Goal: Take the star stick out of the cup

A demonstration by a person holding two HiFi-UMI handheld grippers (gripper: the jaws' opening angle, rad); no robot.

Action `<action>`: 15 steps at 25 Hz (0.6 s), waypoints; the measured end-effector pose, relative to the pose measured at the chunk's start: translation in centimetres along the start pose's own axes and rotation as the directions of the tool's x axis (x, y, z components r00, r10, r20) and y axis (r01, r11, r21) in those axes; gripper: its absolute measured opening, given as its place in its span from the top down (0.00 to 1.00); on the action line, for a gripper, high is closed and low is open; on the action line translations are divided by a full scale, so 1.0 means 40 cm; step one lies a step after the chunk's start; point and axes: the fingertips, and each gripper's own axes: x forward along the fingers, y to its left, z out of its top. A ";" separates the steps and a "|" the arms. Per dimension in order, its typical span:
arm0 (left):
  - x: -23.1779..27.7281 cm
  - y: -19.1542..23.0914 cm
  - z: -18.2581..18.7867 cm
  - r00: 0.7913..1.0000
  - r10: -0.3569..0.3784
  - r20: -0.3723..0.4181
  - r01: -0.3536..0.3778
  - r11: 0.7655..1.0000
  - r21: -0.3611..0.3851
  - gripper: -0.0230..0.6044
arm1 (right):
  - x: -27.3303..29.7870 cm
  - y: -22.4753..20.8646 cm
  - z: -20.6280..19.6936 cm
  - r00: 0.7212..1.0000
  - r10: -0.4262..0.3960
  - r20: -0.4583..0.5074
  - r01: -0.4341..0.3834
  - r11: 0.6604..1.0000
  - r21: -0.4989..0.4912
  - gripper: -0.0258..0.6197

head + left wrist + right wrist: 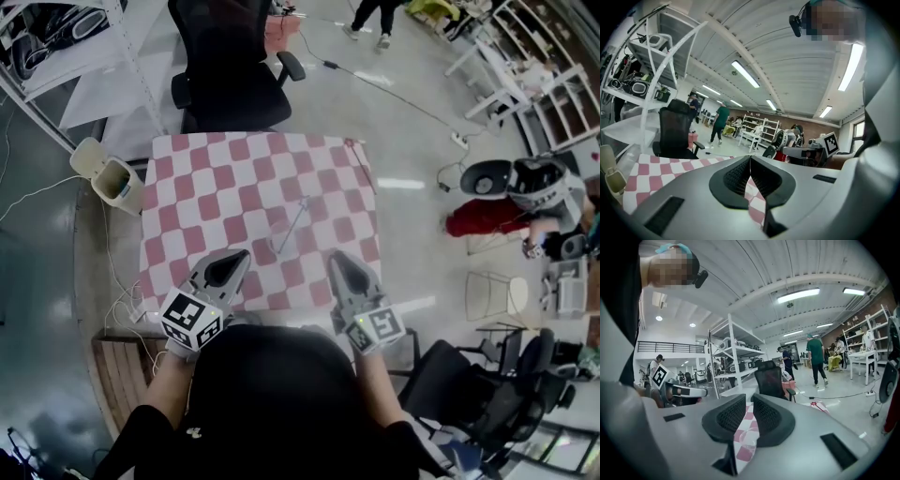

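Observation:
A clear cup (281, 239) stands near the middle of the red-and-white checkered table (197, 197), with a thin pale stick (296, 217) leaning out of it toward the far right. Both grippers hover over the table's near edge, short of the cup. My left gripper (234, 259) (750, 158) is to the cup's near left, its jaw tips touching and nothing between them. My right gripper (339, 261) (749, 399) is to the near right with a narrow empty gap between its jaws. Through that gap the clear cup (747, 438) shows faintly.
A black office chair (230, 66) stands at the table's far side and a white bin (112, 180) at its left corner. A wooden bench (117, 370) lies near left. Another black chair (487, 398) and a white stool (492, 295) stand to the right.

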 end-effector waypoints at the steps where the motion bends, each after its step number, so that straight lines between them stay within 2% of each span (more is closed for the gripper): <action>1: -0.003 0.015 0.001 1.000 -0.008 -0.002 0.008 1.000 -0.001 0.90 | 0.017 0.004 0.001 1.000 -0.004 0.000 0.004 1.000 0.001 0.87; 7: -0.025 0.094 0.002 0.999 -0.032 -0.018 0.032 0.999 0.002 0.90 | 0.093 -0.010 -0.027 0.997 -0.065 -0.049 0.066 0.998 0.018 0.87; 11: -0.030 0.120 0.002 0.999 -0.024 -0.029 0.024 1.000 -0.006 0.90 | 0.133 -0.019 -0.045 0.994 -0.068 -0.082 0.070 0.997 0.018 0.86; 15: -0.025 0.129 -0.001 1.000 -0.007 -0.026 0.007 1.000 -0.024 0.90 | 0.165 -0.038 -0.063 0.992 -0.054 -0.110 0.058 0.998 0.035 0.81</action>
